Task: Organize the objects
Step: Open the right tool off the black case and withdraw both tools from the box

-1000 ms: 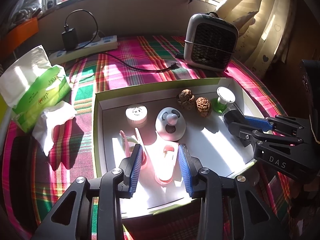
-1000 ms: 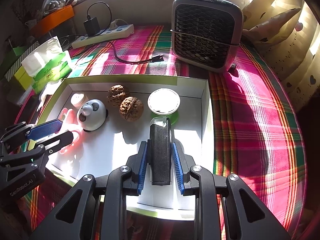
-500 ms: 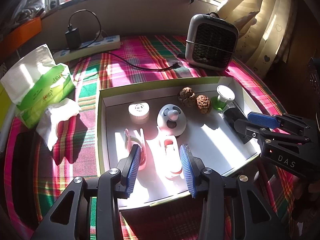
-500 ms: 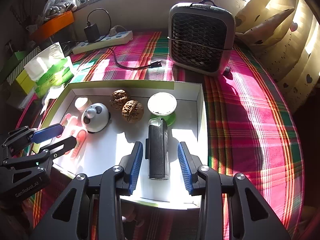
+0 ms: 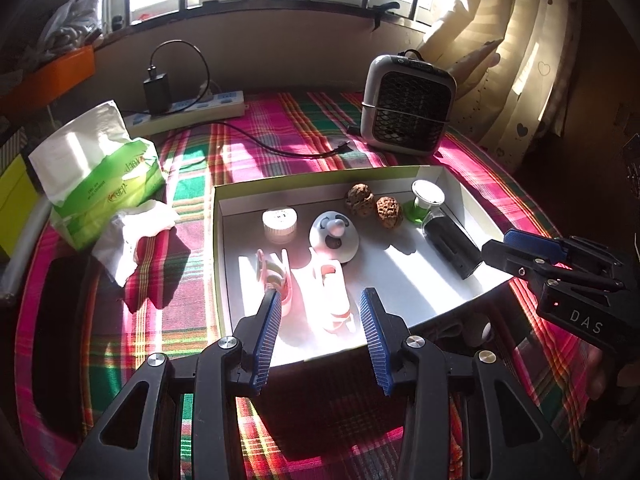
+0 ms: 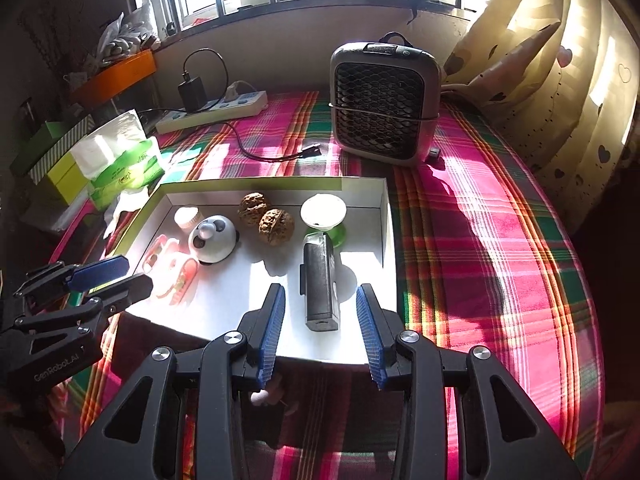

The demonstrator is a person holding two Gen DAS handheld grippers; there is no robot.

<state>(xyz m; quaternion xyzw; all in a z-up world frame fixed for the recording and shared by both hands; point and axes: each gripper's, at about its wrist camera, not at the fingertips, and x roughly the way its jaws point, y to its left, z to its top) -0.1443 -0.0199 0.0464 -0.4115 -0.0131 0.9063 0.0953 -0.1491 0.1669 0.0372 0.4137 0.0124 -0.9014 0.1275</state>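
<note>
A white shallow box (image 5: 224, 248) (image 6: 389, 236) on the plaid cloth holds a black oblong device (image 6: 319, 280) (image 5: 452, 246), two walnuts (image 6: 266, 216) (image 5: 372, 204), a green-based white cup (image 6: 324, 214) (image 5: 426, 198), a panda-faced dome (image 6: 212, 238) (image 5: 334, 236), a small white jar (image 5: 279, 224) and pink clips (image 5: 320, 284) (image 6: 176, 270). My left gripper (image 5: 320, 332) is open and empty, above the box's near edge behind the pink clips. My right gripper (image 6: 320, 334) is open and empty, just behind the black device.
A grey fan heater (image 6: 384, 100) (image 5: 408, 104) stands behind the box. A power strip with a charger (image 5: 188, 106) and a loose cable (image 6: 272, 152) lie at the back. A green tissue pack (image 5: 96, 176) and crumpled tissue (image 5: 132, 236) lie left. Curtains (image 6: 560, 80) hang right.
My right gripper opened, let go of the black device in the box and drew back. My left gripper also pulled back and up from the pink clips.
</note>
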